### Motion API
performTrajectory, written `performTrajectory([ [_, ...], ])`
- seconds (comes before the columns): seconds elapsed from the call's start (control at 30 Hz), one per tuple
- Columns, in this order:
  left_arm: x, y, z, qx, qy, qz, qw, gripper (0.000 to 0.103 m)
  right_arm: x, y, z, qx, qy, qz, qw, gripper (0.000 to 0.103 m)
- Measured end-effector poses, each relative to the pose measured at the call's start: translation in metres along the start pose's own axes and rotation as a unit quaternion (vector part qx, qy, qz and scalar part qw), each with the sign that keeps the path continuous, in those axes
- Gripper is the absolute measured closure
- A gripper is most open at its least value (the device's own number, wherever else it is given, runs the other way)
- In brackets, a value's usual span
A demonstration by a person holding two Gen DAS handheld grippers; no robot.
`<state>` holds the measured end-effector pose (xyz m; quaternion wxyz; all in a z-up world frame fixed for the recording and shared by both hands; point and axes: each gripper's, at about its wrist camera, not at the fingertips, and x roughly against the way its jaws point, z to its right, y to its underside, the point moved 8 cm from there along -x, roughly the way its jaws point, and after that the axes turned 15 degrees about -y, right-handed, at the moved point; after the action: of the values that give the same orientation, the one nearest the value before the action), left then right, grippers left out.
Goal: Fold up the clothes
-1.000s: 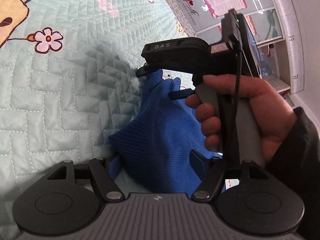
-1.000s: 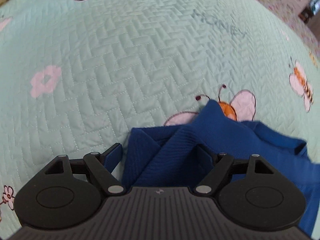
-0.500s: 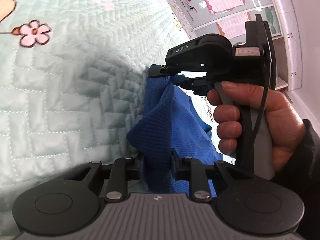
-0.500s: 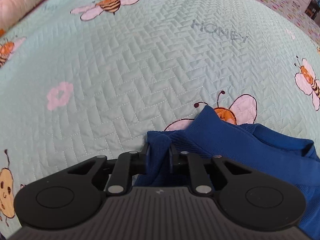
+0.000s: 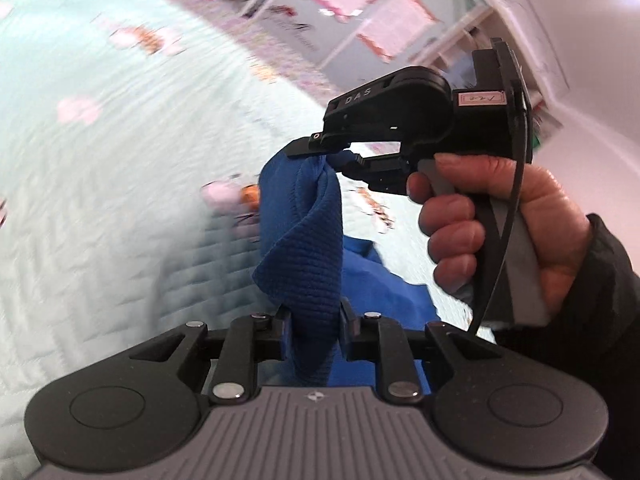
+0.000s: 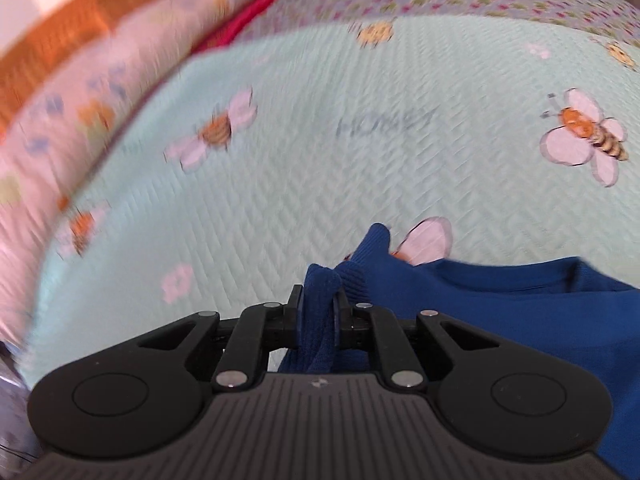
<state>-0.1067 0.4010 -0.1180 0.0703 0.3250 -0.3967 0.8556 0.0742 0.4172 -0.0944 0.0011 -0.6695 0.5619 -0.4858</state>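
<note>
A blue knit garment is lifted off the mint quilt by one edge, the rest trailing down onto the bed. My left gripper is shut on a thick fold of it. In the same view my right gripper, held by a hand, pinches the edge further along. In the right wrist view the right gripper has bunched blue cloth between its pads and its jaws are still closing on it. The blue garment spreads to the right over the quilt.
The quilt carries bee and flower prints. A pink and orange patterned pillow or blanket lies along the quilt's left side. White shelving with pink posters stands beyond the bed. A dark sleeve is at the right.
Both grippers went from open around the blue cloth to shut on it. Both then rose and swung, lifting the garment's edge off the quilt; the views are now motion-blurred.
</note>
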Motion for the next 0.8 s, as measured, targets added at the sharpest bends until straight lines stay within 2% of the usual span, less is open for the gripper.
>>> performTrajectory([
  [0.17,0.005,0.003,0.062,-0.068,0.018,0.018,0.9973,0.081,0.074,-0.011,0.03,-0.023,-0.035,0.059,0.997,0.091],
  [0.37,-0.006,0.036,0.135,-0.149,0.023,0.019,0.9884,0.081,0.138,-0.008,0.089,-0.055,-0.065,0.112,0.99,0.091],
  [0.57,-0.022,0.063,0.177,-0.208,0.023,-0.001,0.9779,0.081,0.177,0.006,0.148,-0.087,-0.088,0.149,0.981,0.091],
  [0.8,-0.043,0.096,0.211,-0.253,0.017,-0.031,0.9669,0.081,0.195,0.028,0.209,-0.127,-0.102,0.173,0.971,0.091],
])
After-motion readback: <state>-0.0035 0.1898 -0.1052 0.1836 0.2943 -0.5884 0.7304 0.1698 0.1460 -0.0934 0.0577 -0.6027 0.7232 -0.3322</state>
